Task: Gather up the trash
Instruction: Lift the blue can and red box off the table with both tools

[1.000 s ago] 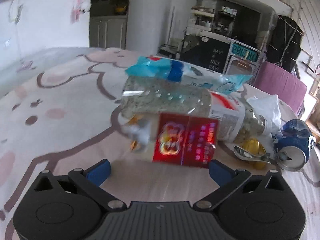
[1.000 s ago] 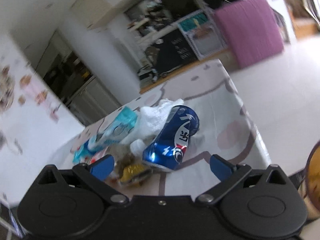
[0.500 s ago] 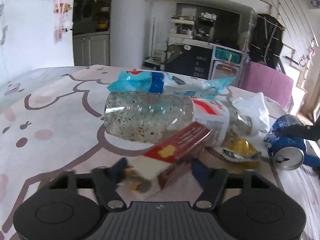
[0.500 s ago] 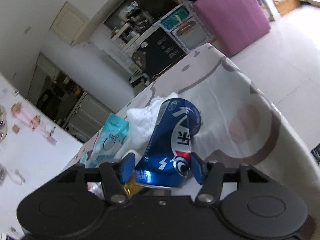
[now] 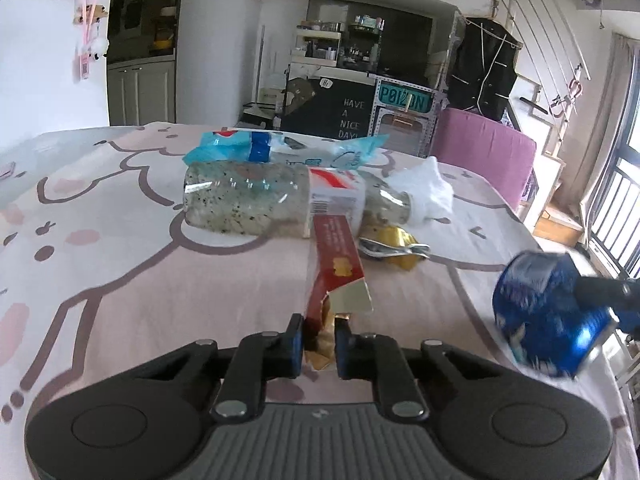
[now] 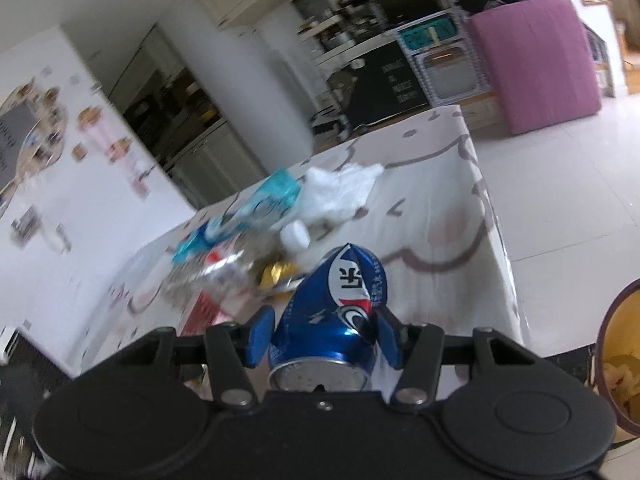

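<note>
Red carton now pinched in left fingers, blue can clamped by right fingers

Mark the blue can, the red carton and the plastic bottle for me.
blue can (image 6: 332, 320): right wrist view, on its dented blue side above the rim.
red carton (image 5: 338, 256): left wrist view, on its red face.
plastic bottle (image 5: 244, 204): left wrist view, on its clear speckled body.

Left gripper: matte black body, grey ribbed centre panel, round black discs at 7 and 5 o'clock, silver screws on linkage arms, blue pads on black fingers. Right gripper: same black build, silver screws, blue pads.
</note>
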`<state>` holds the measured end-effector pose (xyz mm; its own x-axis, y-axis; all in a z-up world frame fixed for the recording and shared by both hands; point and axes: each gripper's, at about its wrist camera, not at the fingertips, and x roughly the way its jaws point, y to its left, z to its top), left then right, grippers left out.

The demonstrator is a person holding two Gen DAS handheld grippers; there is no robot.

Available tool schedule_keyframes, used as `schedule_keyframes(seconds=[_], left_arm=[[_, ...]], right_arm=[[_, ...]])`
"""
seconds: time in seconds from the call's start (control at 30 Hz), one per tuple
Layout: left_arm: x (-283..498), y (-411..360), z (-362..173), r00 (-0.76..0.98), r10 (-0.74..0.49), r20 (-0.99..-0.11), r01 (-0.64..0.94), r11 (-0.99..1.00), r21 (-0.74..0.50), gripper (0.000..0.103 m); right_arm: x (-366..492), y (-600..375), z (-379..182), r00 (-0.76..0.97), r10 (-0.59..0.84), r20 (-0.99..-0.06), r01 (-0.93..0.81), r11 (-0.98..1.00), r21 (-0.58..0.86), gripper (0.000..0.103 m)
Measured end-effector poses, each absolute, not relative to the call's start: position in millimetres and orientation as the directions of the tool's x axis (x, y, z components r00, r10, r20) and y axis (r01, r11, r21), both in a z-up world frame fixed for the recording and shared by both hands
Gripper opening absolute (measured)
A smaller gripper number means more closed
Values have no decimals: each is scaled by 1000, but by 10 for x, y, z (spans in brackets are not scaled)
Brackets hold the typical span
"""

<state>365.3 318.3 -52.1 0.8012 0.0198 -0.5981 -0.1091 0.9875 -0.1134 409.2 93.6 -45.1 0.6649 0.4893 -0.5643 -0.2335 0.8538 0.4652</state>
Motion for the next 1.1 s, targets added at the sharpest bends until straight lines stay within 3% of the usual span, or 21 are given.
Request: schedule_keyframes(seconds=[0.23, 0.43, 0.53, 0.6, 0.63, 0.67, 0.73, 1.1], left_arm=[[3279, 2984, -503, 795, -12, -606, -44, 996, -78, 16], [3185, 2886, -569, 779, 47, -626, -72, 997, -14, 22], [3196, 2895, -679, 755, 60, -653, -92, 996, -14, 44], [3155, 2901, -736, 764, 69, -642, -97, 995, -8, 50], [3139, 2897, -743, 766, 76, -638, -102, 995, -4, 58], [3131, 2902, -753, 763, 77, -642, -107, 994, -8, 79], [3142, 2890, -793, 734, 69, -676, -98, 995, -5, 103], [3185, 2705, -680, 814, 82, -575, -35, 995, 93, 98]], right_arm=[[3641, 719, -321, 628, 532, -568, -317, 842, 437, 54], [3440, 602, -316, 614, 546, -569, -338, 834, 435, 53], [3387, 602, -355, 607, 551, -573, -337, 831, 442, 53], [3355, 603, -378, 603, 552, -576, -341, 831, 440, 53], [3338, 605, -386, 600, 552, -579, -345, 831, 436, 52], [3333, 604, -390, 597, 552, -581, -348, 832, 433, 52], [3324, 613, -404, 594, 552, -585, -354, 832, 427, 52], [3274, 607, -404, 587, 556, -589, -377, 831, 409, 52]])
